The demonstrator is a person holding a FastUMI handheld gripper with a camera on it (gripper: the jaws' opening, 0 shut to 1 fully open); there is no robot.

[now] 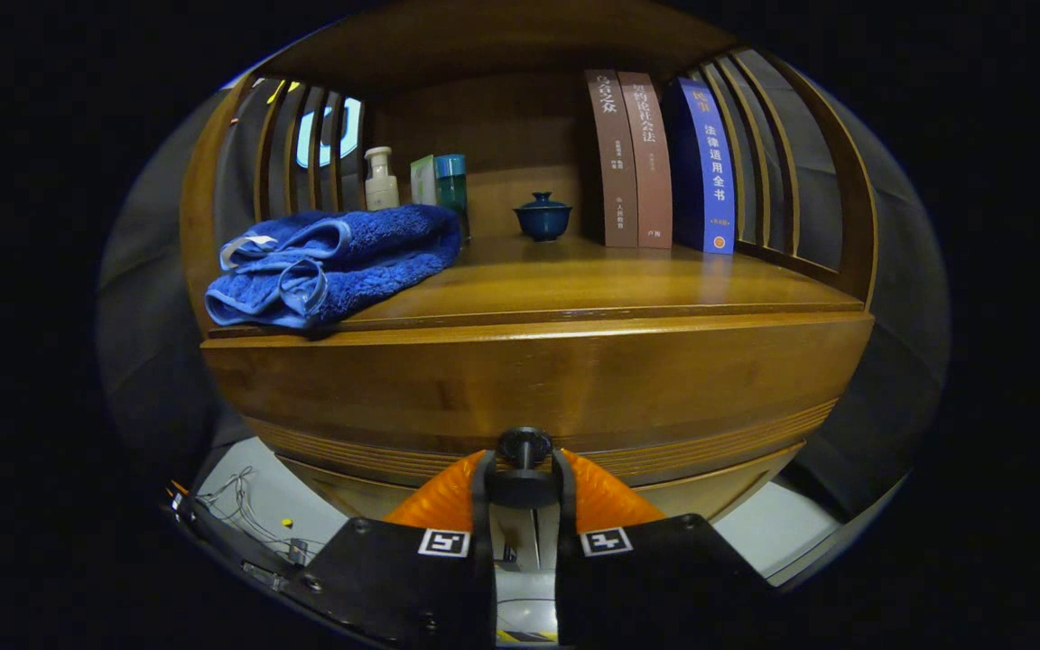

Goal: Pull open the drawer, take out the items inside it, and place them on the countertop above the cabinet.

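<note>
The drawer (529, 388), seated under the countertop (592, 284), is being gripped at its dark knob (524, 447) by the gripper (524, 469), fingers narrowed on it, while a blue towel (330, 262), bottles (382, 179), a lidded cup (543, 217) and books (660, 158) are being displayed above.

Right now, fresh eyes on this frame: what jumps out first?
The blue towel lies crumpled on the countertop, at its front edge, with small bottles behind it. Three upright books stand at the back, a small lidded cup beside them. Below, the gripper has its jaws closed around the dark drawer knob on the drawer front.
</note>
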